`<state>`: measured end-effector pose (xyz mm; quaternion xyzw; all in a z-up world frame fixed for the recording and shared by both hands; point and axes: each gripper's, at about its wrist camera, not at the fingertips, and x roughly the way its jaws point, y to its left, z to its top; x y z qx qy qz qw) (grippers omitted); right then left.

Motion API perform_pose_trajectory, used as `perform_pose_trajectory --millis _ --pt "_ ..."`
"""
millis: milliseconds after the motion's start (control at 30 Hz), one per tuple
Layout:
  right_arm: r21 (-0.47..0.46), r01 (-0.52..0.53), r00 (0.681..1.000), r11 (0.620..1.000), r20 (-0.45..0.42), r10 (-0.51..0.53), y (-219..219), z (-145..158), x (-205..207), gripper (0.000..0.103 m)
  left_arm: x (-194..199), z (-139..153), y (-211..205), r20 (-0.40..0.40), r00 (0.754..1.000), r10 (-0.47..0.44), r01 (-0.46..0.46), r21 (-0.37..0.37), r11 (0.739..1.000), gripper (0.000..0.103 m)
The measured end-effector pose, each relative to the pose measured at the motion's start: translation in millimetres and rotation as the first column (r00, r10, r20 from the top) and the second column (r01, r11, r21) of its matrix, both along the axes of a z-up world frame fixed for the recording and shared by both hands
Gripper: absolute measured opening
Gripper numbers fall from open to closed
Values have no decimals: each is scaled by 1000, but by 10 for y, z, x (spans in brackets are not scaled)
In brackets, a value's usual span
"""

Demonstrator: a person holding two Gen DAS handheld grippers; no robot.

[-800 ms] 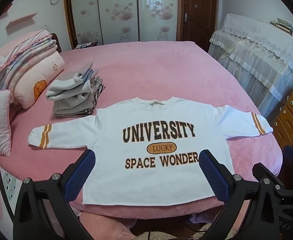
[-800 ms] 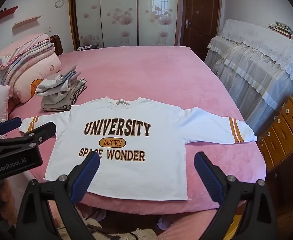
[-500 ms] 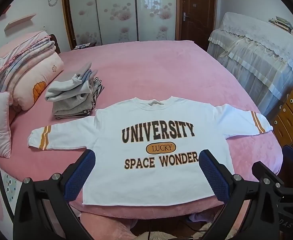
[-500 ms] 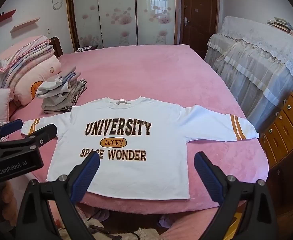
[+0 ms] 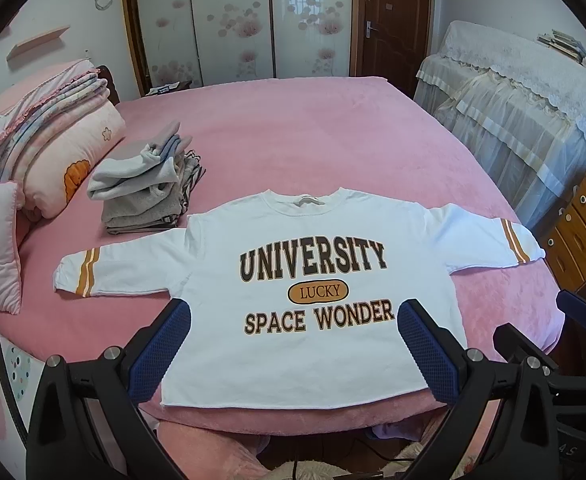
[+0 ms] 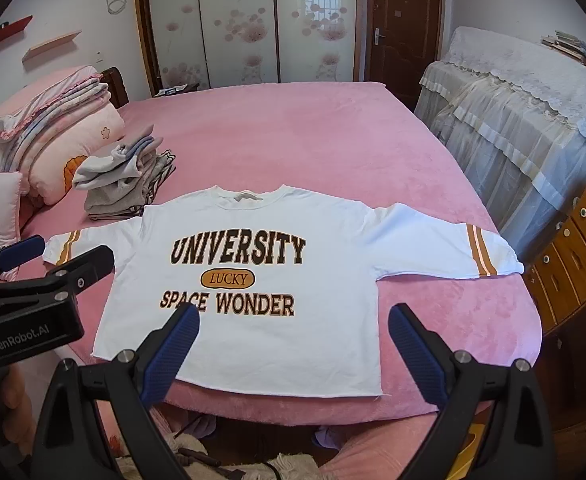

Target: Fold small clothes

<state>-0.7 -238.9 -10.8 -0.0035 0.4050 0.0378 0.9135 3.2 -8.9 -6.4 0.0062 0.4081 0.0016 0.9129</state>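
A white sweatshirt printed "UNIVERSITY LUCKY SPACE WONDER" lies flat, face up, on the pink bed, both sleeves spread out, hem at the near edge. It also shows in the right wrist view. My left gripper is open and empty, held above the hem. My right gripper is open and empty, above the hem's right part. The left gripper's body shows at the left of the right wrist view.
A stack of folded grey clothes sits on the bed behind the left sleeve. Pillows and folded quilts lie at the far left. A wooden drawer unit and a lace-covered piece of furniture stand to the right.
Both views shifted only slightly; the sweatshirt has not moved and both grippers stay open.
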Motion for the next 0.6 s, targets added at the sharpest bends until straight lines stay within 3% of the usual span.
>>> perform_pose_trajectory --millis 600 --pt "10 -33 999 999 -1 33 2 7 23 96 -87 26 -8 29 1000 4 -4 -25 1000 103"
